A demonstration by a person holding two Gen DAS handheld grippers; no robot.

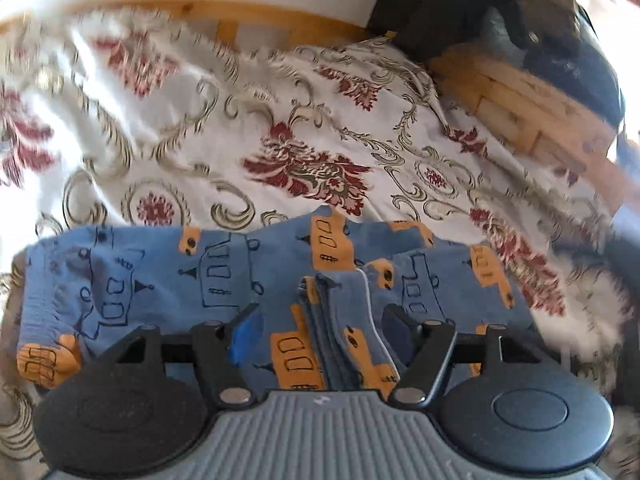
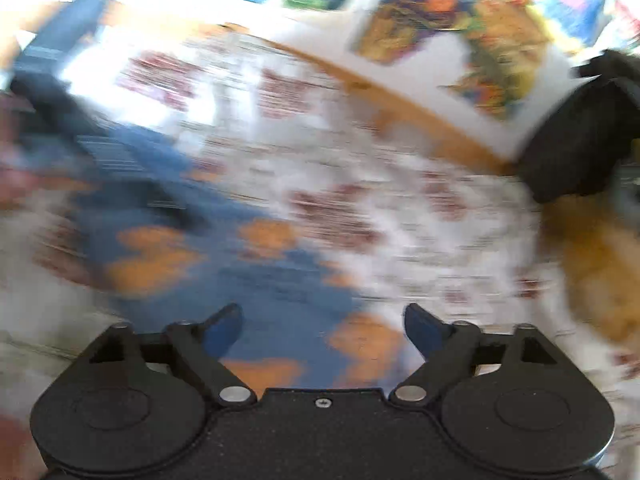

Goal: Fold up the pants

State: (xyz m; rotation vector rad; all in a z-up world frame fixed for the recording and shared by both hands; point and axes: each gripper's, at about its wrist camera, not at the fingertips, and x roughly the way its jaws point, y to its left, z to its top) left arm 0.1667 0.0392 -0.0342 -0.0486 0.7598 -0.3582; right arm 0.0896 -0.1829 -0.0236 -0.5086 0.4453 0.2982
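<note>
Blue pants (image 1: 160, 272) printed with orange trucks lie flat on a floral bedspread (image 1: 248, 92), filling the lower half of the left wrist view. A stacked fold edge of the pants (image 1: 340, 320) rises between the fingers of my left gripper (image 1: 320, 316), which is open and just above the cloth, with neither pad touching the edge. The right wrist view is heavily motion-blurred. There my right gripper (image 2: 323, 314) is open and holds nothing, hovering over the pants (image 2: 272, 280) near their right edge.
A wooden bed frame (image 1: 532, 120) runs along the right and far side of the bedspread. A dark bulky object (image 1: 440, 8) sits at the far right corner, also seen as a dark object (image 2: 580, 140). A blurred dark shape (image 2: 132, 168) lies over the pants at upper left.
</note>
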